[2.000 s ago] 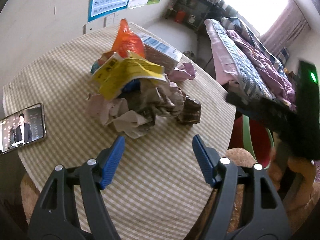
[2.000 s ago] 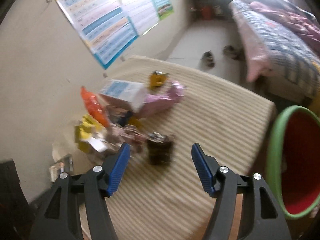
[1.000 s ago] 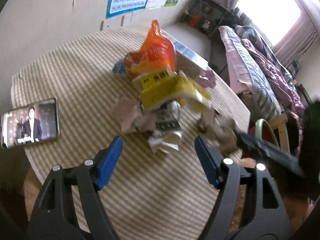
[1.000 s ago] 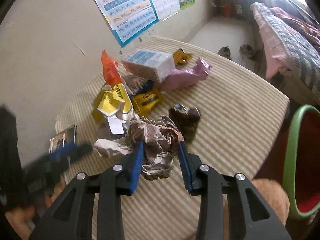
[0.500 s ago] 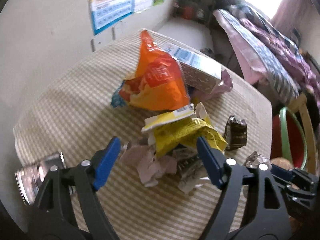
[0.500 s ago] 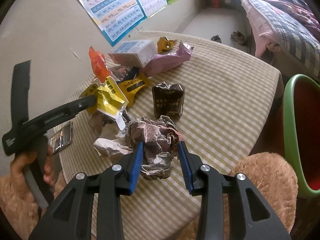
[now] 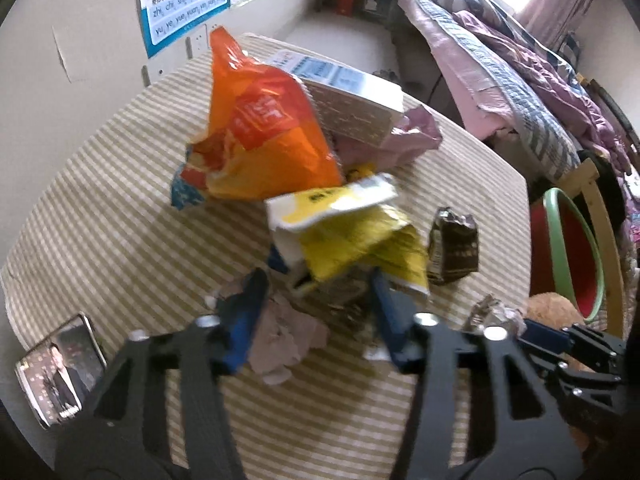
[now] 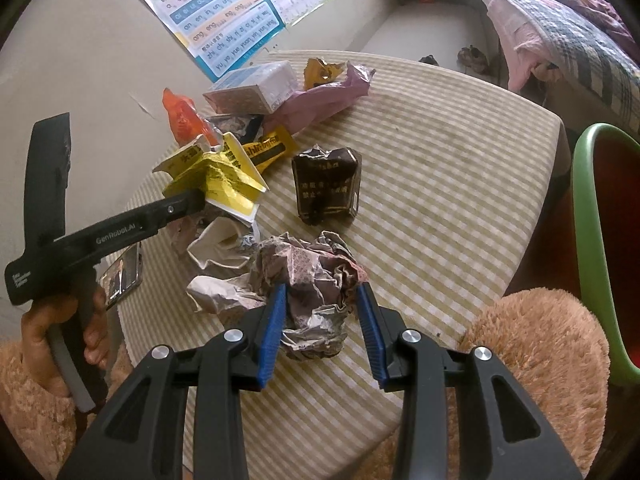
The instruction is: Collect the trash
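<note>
Right wrist view: the right gripper [image 8: 322,320] has its blue pads pressed on either side of a crumpled paper ball [image 8: 316,280], which sits at the near edge of the striped table [image 8: 440,184]. The left gripper [image 7: 316,312] has just been closing over the heap; in the left wrist view its pads straddle the yellow wrapper [image 7: 352,236] and the crumpled scraps beneath. The motion blur leaves it unclear whether they already pinch anything, though the right view shows its tip at the yellow wrapper's edge.

The step in hand appears to be picking up: one piece gripped, a second being taken. The next move likely calls for lifting both pieces clear of the heap without dragging neighbours off the table, then carrying them right to the bin [image 8: 592,240], which stands just beside the table.

Counted on the table:
- one orange bag [image 7: 260,132]
- one white box [image 7: 352,100]
- one purple wrapper [image 8: 324,96]
- one small gold wrapper [image 8: 320,70]
- one dark crushed packet [image 8: 326,186]
- one yellow wrapper, and one yellow-and-black packet [image 8: 270,148] behind it
- several pale crumpled papers, too tangled to count exactly
- one phone [image 7: 60,368], screen lit, which is no trash

One bin, green-rimmed and red inside. Two grippers.
</note>
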Demonstrator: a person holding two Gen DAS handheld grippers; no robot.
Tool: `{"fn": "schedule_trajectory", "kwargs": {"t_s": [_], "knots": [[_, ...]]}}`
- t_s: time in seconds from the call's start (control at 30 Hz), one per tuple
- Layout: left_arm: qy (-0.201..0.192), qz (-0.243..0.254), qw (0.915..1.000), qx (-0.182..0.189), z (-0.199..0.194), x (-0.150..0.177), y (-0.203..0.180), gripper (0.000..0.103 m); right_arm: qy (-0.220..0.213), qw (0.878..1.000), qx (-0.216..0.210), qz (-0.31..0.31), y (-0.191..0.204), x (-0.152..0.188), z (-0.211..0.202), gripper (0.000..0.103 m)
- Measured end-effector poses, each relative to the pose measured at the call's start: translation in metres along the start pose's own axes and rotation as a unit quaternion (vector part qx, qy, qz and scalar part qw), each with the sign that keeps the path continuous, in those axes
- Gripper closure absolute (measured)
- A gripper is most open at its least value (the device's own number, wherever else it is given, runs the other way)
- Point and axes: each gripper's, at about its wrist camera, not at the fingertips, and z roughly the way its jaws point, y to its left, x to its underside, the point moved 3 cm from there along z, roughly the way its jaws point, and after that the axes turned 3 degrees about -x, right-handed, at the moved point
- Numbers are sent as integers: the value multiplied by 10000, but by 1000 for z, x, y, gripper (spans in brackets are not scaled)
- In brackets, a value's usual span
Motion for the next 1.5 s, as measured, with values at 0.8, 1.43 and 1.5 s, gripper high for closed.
{"fn": "schedule_trajectory", "kwargs": {"t_s": [0.8, 1.43, 1.5], "knots": [[-118, -788, 9943, 704, -31, 32, -21, 60, 37, 9998, -36, 191, -7, 1, 3, 65], [-330, -664, 9958, 540, -28, 9, -35, 43, 64, 9996, -23, 258, -11, 2, 9, 64], [-283, -697, 9952, 628, -26, 9, -39, 43, 9, 9996, -10, 287, -12, 1, 7, 64]]}}
